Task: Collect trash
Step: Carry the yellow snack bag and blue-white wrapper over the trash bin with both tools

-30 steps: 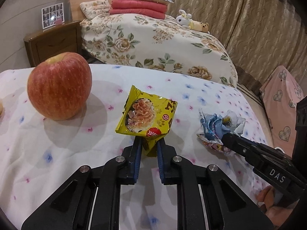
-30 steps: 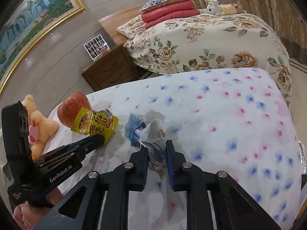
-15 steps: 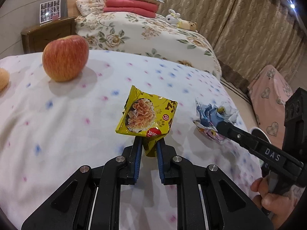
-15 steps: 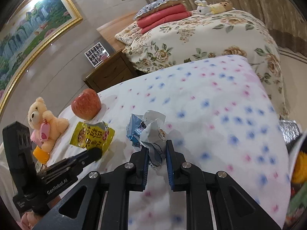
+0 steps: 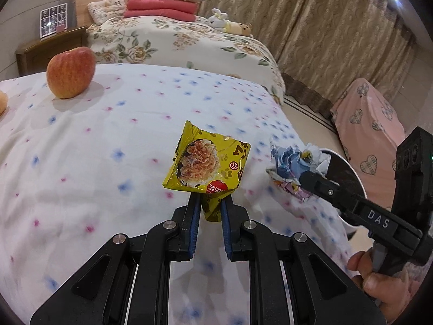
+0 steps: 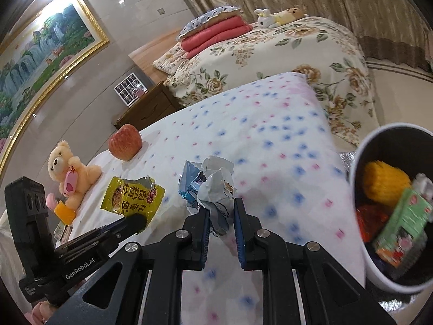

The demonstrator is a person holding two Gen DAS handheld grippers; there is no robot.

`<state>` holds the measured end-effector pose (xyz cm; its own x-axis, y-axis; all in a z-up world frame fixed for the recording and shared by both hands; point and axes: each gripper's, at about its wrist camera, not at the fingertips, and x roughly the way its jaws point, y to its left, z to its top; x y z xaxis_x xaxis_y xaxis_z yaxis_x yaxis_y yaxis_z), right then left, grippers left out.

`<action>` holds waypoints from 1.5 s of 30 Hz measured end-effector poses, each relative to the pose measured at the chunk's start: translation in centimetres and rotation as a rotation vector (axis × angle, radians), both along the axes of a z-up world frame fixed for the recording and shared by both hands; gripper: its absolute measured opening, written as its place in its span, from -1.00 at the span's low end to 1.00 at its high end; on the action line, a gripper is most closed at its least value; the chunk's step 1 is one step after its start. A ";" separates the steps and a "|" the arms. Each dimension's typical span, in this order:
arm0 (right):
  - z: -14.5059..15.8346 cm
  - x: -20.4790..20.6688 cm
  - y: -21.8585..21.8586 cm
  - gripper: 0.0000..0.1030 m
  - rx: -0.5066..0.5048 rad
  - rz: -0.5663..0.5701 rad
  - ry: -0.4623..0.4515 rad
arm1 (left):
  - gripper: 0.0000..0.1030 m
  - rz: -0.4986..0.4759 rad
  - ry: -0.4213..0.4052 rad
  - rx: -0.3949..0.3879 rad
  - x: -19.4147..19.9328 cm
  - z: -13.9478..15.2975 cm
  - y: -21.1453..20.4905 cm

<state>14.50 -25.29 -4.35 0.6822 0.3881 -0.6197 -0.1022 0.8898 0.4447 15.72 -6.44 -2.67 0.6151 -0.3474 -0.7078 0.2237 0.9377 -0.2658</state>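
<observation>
The left tool [image 5: 210, 205] grips a torn yellow snack wrapper [image 5: 207, 166] by its lower corner, the blue pads nearly together with the foil pinched between them. The right tool [image 6: 221, 216] is clamped tight on a crumpled blue-and-white wrapper [image 6: 209, 187], which sticks up from between its pads. Both pieces hang clear above the bed [image 5: 81, 149].

That bed wears a white cover dotted with small blue and pink flowers. An apple [image 5: 71, 72] sits on it toward the far left, well apart from both tools. In the right wrist view a cream teddy bear [image 6: 71, 170] sits near the apple, with a small orange block [image 6: 64, 213] just beside the bear. A second bed [image 5: 184, 43] with a rose-print cover stands behind, carrying folded red blankets [image 5: 161, 9] and two small plush animals [image 5: 230, 24]. A wooden nightstand [image 5: 46, 51] stands at the wall between the beds, with a framed sheet of small photos [image 5: 53, 21] on top. Tan curtains [image 5: 311, 24] fill the far wall, and a large landscape painting [image 6: 40, 54] in a gold frame hangs at the left.

The flowered bed's right edge drops off just beyond the right tool. Past it stands a round white bin [image 6: 379, 270] with a dark inside, already holding a yellow object, something red and a green packet. Its rim lies near the crumpled wrapper.
</observation>
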 end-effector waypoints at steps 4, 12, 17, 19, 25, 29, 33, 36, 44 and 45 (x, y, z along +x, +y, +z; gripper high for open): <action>-0.1 -1.7 -1.1 -0.68 -0.009 -0.017 -0.008 | -0.74 -0.029 -0.014 0.011 -1.0 0.4 -1.3; 0.2 -4.3 -2.4 -0.68 -0.016 -0.046 -0.032 | -0.74 -0.065 -0.038 0.027 -2.3 1.0 -3.3; 0.3 -5.1 -3.3 -0.68 -0.003 -0.063 -0.039 | -0.74 -0.084 -0.048 0.037 -3.1 1.3 -4.1; 0.5 -5.3 -3.6 -0.68 0.001 -0.070 -0.043 | -0.74 -0.090 -0.050 0.038 -3.4 1.3 -4.4; 0.6 -6.0 -4.3 -0.68 0.005 -0.085 -0.054 | -0.74 -0.112 -0.051 0.045 -4.1 1.4 -5.3; 0.5 -6.5 -5.1 -0.68 0.009 -0.100 -0.054 | -0.74 -0.127 -0.051 0.047 -4.5 1.4 -5.9; 0.6 -7.0 -6.1 -0.68 0.011 -0.120 -0.056 | -0.74 -0.147 -0.049 0.050 -4.7 1.5 -6.7; 0.6 -7.5 -6.8 -0.68 0.011 -0.136 -0.056 | -0.74 -0.164 -0.046 0.051 -4.8 1.4 -7.5; 0.7 -8.3 -8.5 -0.68 0.012 -0.176 -0.056 | -0.74 -0.208 -0.042 0.054 -4.8 1.4 -9.3; 0.7 -8.4 -8.7 -0.68 0.012 -0.180 -0.057 | -0.74 -0.210 -0.042 0.054 -4.7 1.4 -9.5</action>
<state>6.10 -33.96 -3.61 0.7754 0.2637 -0.5738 0.0328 0.8906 0.4536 10.98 -15.93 -1.23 0.5627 -0.4330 -0.7042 0.4255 0.8820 -0.2023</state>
